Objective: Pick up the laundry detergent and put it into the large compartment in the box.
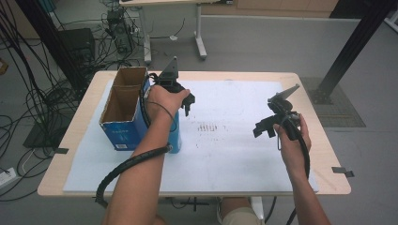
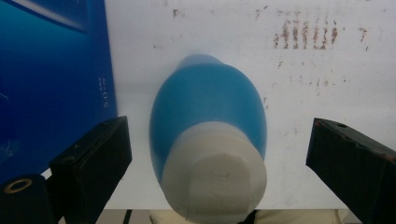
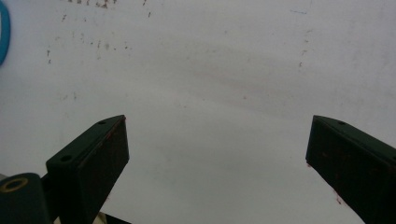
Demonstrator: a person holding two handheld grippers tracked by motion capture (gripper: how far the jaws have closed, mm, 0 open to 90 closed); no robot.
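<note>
Overall, I had the table (image 1: 309, 183) under its white sheet, and at its left end stood an open blue cardboard box (image 1: 123, 112), empty as far as I could see. Just beside the box, on its right, stood the blue bottle with a white cap (image 2: 212, 154), upright on the sheet. My left hand-held gripper (image 1: 184, 97) hovered above it, jaws spread wide either side of the cap, touching nothing. My right hand-held gripper (image 1: 265, 129) hung well apart over bare sheet, jaws equally wide and empty. I judged the job barely begun: the bottle was not yet gripped, and lifting it, presumably into the box, was left.
</note>
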